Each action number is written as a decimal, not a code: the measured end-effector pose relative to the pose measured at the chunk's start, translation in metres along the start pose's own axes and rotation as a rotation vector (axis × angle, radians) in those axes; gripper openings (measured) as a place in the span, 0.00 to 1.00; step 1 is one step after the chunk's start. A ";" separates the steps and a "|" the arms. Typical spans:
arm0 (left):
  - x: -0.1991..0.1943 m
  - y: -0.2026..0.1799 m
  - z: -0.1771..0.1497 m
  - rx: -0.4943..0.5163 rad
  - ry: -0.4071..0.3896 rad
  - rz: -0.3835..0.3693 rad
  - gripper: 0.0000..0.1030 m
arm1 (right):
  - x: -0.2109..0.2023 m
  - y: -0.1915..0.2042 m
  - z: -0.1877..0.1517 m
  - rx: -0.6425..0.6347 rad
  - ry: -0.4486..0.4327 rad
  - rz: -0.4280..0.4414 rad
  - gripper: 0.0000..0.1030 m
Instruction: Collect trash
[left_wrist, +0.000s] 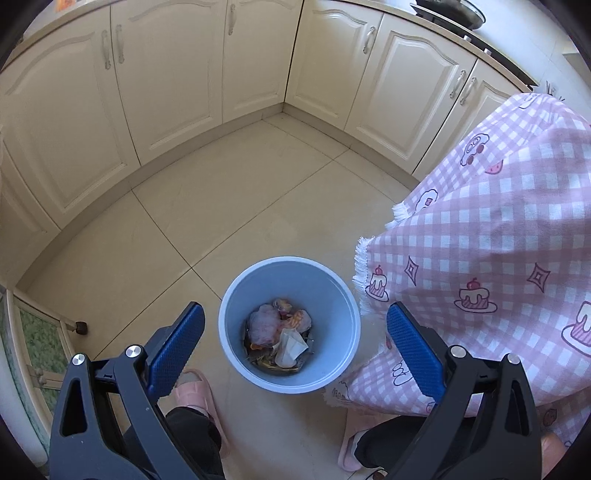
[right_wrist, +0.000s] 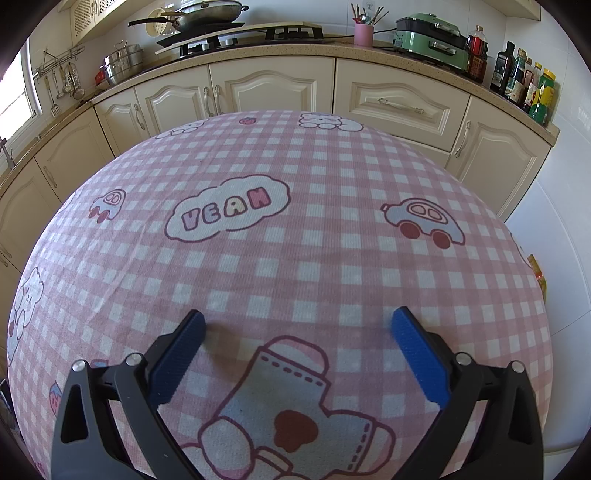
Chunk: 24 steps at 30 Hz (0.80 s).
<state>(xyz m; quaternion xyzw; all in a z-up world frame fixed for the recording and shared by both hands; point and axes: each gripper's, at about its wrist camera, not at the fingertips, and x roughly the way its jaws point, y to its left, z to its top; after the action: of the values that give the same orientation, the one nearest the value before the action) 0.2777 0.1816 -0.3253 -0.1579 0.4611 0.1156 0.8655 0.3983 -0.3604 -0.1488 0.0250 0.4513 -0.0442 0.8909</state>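
Left gripper (left_wrist: 295, 317) hangs wide open and empty over the blue bin (left_wrist: 289, 376) on the floor; crumpled wrappers and tissue (left_wrist: 279, 338) lie inside. Right gripper (right_wrist: 297, 325), spread wide and holding nothing, sits above the tablecloth (right_wrist: 295, 229).

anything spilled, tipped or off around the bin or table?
Nothing stands out. The bin stands upright on the floor beside the tablecloth, trash all inside, none visible on the tiles. The tabletop under the right gripper shows bare cloth. Both grippers, left included, are open and empty.
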 end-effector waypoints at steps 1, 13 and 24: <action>0.000 0.000 0.000 0.001 -0.001 -0.002 0.93 | 0.000 0.000 -0.001 0.000 0.000 0.000 0.96; -0.002 -0.001 -0.002 0.011 -0.016 -0.024 0.93 | 0.000 0.000 0.000 0.000 0.000 0.000 0.96; -0.002 -0.002 -0.002 0.011 -0.014 -0.029 0.93 | 0.000 0.000 0.000 0.000 0.000 0.000 0.96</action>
<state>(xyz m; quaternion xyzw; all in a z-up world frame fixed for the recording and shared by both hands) 0.2757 0.1791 -0.3239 -0.1591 0.4532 0.1015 0.8712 0.3983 -0.3603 -0.1490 0.0250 0.4512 -0.0442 0.8910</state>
